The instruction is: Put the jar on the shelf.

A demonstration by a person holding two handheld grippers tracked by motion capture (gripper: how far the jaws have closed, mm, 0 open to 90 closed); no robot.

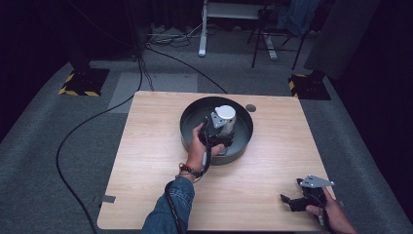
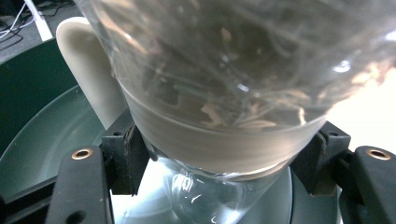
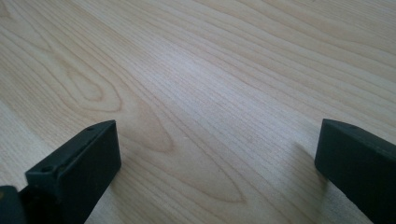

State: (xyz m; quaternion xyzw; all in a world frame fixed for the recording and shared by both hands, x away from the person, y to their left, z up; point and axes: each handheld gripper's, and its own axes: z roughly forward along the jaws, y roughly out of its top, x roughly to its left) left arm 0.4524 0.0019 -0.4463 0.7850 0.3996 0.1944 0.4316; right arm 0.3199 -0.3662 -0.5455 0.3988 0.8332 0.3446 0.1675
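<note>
Carefully now, since my left gripper [image 1: 220, 127] is clamped on a clear glass jar [image 2: 224, 93], the pads [image 2: 123, 156] pressing its frosted lower band from both sides, and the jar hangs inside the dark round basin [image 1: 190, 136] in the middle of the table [image 1: 146, 185]. In the high view its pale lid [image 1: 225, 113] sits about level with the basin's rim, so I judge the step in hand to be setting the jar down on the basin floor. In the left gripper view a white curved piece [image 2: 88, 74] rises just behind the jar, and I cannot tell whether it belongs to the jar or stands apart from it. Glass is slick and the grip sits low on the body, so I would keep the jar upright, lower it straight, and let its base meet the floor flat before I ease the pads off. I would also keep clear of the basin wall on the near side, where my hand [image 1: 200, 146] reaches over the rim. My right gripper [image 1: 294, 200] rests near the table's near right corner with its jaws spread wide over bare wood, holding nothing, well apart from the basin.
</note>
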